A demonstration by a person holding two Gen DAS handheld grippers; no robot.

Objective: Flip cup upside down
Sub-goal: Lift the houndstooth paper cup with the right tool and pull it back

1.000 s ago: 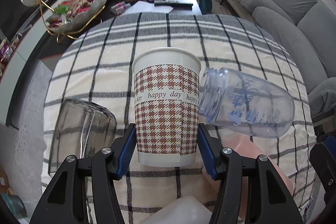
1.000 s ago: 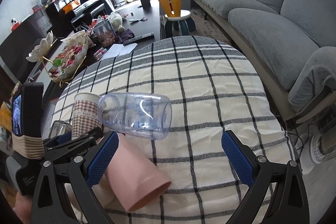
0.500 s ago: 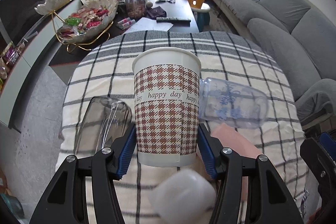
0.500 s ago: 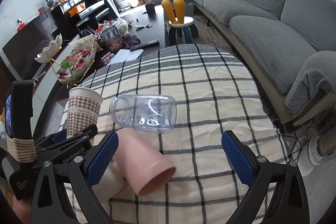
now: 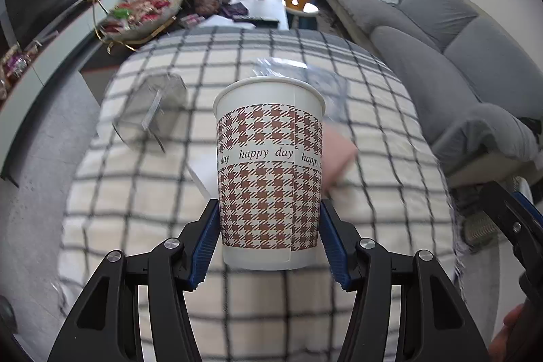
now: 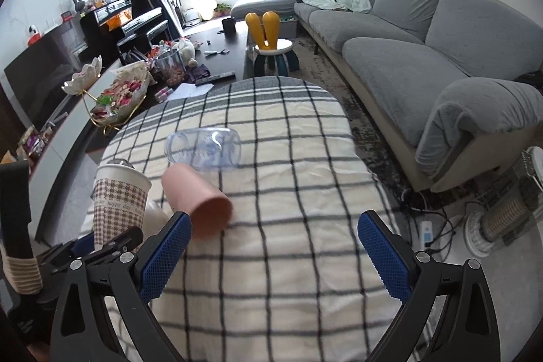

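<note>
Left gripper (image 5: 269, 236) clamps the paper cup (image 5: 269, 172) low on its sides — cup upright, mouth up, held above the checked tablecloth (image 6: 288, 260). Right gripper (image 6: 271, 253) spread wide, holding nothing. On the cloth: pink cup (image 6: 197, 202) on its side, clear bottle (image 6: 203, 150) lying just behind it, clear glass (image 5: 149, 111) on its side. Something white beneath the paper cup — mostly hidden, blurred.

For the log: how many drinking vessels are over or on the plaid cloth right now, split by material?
Paper: 1, the brown houndstooth paper cup, upright in the left gripper.
Clear: 2, the clear bottle with blue print and the clear tumbler, both on their sides.
Pink plastic: 1, the pink plastic cup, on its side.
White: 1, a white cup, mostly hidden.
Total: 5.
</note>
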